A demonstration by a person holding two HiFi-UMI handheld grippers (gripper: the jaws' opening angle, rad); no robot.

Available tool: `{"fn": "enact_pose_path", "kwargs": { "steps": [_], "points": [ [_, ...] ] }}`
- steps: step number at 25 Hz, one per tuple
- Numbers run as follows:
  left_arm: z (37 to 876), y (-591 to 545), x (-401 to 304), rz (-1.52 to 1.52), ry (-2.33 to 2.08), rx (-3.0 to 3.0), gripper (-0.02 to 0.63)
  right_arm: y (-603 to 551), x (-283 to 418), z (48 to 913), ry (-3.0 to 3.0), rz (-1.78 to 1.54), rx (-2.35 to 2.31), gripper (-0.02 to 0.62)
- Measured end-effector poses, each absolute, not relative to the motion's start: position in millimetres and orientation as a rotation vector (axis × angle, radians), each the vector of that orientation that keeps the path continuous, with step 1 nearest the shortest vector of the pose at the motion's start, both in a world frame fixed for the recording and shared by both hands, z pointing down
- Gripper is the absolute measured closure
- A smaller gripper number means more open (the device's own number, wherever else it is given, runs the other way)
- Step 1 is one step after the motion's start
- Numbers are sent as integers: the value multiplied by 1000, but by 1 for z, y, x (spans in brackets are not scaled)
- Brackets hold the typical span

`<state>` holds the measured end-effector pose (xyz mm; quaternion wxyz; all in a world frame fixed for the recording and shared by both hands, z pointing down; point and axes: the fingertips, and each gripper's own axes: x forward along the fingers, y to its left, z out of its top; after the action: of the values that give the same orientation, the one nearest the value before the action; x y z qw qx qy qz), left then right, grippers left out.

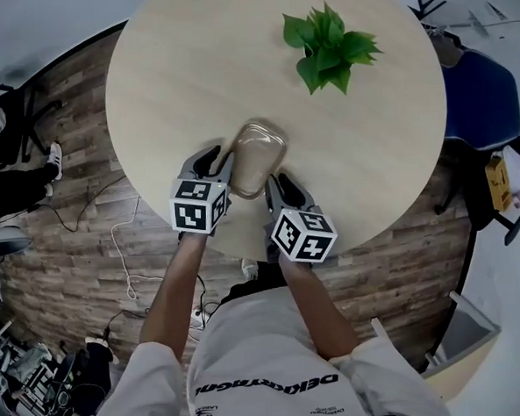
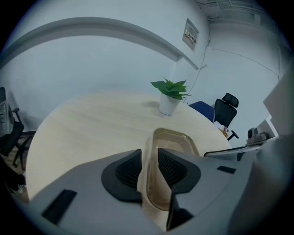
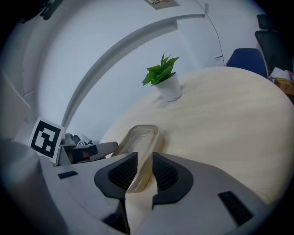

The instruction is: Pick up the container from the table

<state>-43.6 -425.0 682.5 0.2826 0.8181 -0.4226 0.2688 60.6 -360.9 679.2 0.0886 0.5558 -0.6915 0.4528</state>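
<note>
Seen from above, the left gripper (image 1: 215,160) and right gripper (image 1: 285,188) partly hide the container's (image 1: 258,150) near end; close up, both sit open astride its rim.

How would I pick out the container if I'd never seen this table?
On the round pale table, look at the near edge, opposite the plant. There, between the left gripper and right gripper, sits the container: the only clear, brownish, shallow tub with rounded corners.
</note>
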Motion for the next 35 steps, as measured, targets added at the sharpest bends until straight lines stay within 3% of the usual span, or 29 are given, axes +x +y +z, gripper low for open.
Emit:
{"fn": "enact_pose_path", "kwargs": {
  "steps": [16,35],
  "points": [
    [697,-418,-39,771,-1108,2166,565,-372,66,692,-2024,1359,1638,507],
    [636,-393,-36,604,-1346,2214,571,-371,79,647,-2096,1205,1672,525]
  ]
}}
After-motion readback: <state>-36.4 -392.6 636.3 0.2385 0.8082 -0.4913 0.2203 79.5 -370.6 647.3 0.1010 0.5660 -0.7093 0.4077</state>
